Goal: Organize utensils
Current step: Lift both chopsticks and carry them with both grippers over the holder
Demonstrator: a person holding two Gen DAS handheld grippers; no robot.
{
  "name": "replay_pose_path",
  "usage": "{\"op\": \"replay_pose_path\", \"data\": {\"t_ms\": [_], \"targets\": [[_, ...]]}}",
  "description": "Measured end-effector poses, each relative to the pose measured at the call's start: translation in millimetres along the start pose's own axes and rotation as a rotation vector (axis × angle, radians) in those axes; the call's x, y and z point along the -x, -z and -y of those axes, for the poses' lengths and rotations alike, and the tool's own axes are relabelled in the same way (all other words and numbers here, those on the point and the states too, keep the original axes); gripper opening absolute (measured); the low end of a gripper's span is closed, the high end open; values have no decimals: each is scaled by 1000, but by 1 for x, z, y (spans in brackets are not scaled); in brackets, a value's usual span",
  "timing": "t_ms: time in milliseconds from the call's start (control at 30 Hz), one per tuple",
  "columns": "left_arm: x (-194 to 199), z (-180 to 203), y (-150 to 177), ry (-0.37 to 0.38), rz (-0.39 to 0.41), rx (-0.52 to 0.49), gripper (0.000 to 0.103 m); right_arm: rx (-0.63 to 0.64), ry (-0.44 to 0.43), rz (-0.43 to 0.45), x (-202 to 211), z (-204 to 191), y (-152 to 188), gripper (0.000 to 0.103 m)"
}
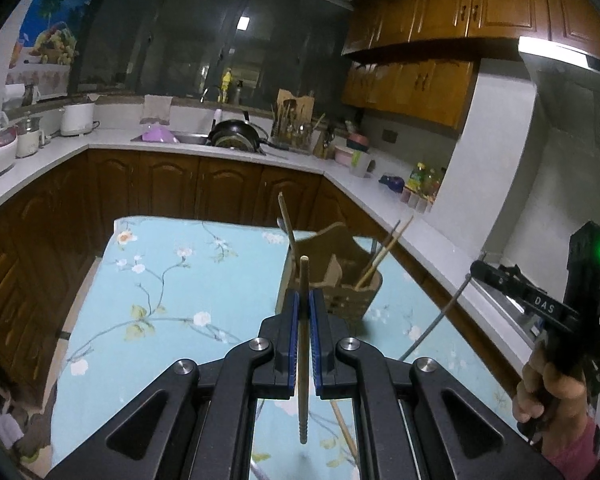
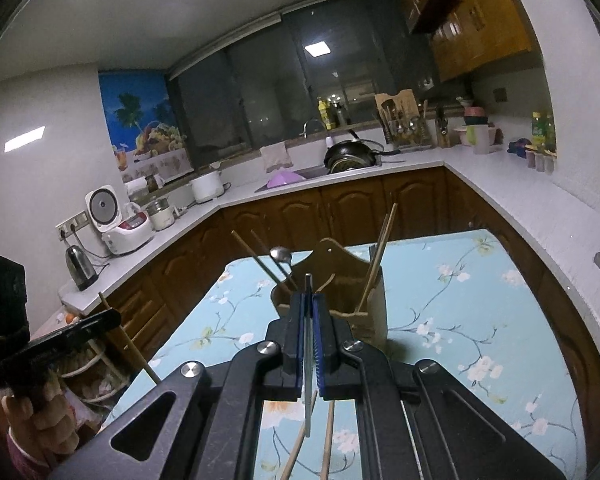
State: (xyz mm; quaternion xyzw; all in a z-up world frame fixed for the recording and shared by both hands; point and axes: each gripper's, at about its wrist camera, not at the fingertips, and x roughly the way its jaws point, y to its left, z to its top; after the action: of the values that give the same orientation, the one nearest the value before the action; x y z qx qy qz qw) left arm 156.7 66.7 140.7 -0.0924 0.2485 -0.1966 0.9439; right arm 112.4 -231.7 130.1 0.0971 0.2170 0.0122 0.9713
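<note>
My left gripper (image 1: 303,300) is shut on a wooden chopstick (image 1: 303,344), held upright above the table. My right gripper (image 2: 309,300) is shut on a thin metal utensil (image 2: 308,360); its far end is hidden. The wooden utensil holder (image 1: 336,276) stands on the table just past both grippers, also in the right wrist view (image 2: 352,304). It holds chopsticks (image 1: 382,254) in one compartment and a spoon (image 2: 281,254) with more chopsticks in another. Loose chopsticks (image 2: 327,440) lie on the cloth below the right gripper. The right gripper shows at the left view's right edge (image 1: 512,284), the left gripper at the right view's left edge (image 2: 60,340).
The table has a light blue floral cloth (image 1: 160,288). White counters (image 1: 204,144) ring the room, with a sink and black pan (image 1: 236,134), a rice cooker (image 2: 124,228), a kettle (image 2: 80,266) and bottles (image 1: 422,178). A stove (image 1: 512,304) is at the right.
</note>
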Motion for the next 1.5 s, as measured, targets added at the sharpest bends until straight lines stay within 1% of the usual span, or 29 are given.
{"op": "replay_pose_path", "data": {"t_ms": [100,300,367,533,700,800,900,1033,1133,1267,1333,1400,1433,1500], "targets": [[-6,-1,-8,2,17,7,4,1,3,9,-2,2,-6,4],[-18,-3,-24,12,77,17,4,0,13,43,-8,9,-24,4],[-26,-3,-33,20,89,20,4,1,16,63,-10,11,-33,4],[-44,-5,-57,32,152,23,4,-8,35,114,-20,19,-56,4],[-70,-5,-73,21,204,30,4,-26,46,147,-35,30,-81,4],[-92,-5,-76,8,232,36,4,-26,53,161,-45,35,-91,4],[-116,-5,-73,-15,242,52,4,-23,78,178,-54,40,-95,4],[-152,-11,-70,-38,231,94,4,-58,81,173,-70,52,-90,4],[-180,-16,-55,-44,212,129,4,-72,89,154,-82,58,-78,4],[-206,-17,-40,-62,176,149,4,-87,74,90,-103,63,-53,4],[-219,-17,-33,-58,148,154,4,-96,78,64,-111,65,-41,4],[-230,-15,-26,-63,129,145,4,-105,76,45,-115,69,-35,4],[-230,-13,-24,-73,153,129,4,-109,75,36,-117,70,-32,4],[-231,-7,-22,-87,160,95,4,-111,82,27,-120,71,-27,4]]}}
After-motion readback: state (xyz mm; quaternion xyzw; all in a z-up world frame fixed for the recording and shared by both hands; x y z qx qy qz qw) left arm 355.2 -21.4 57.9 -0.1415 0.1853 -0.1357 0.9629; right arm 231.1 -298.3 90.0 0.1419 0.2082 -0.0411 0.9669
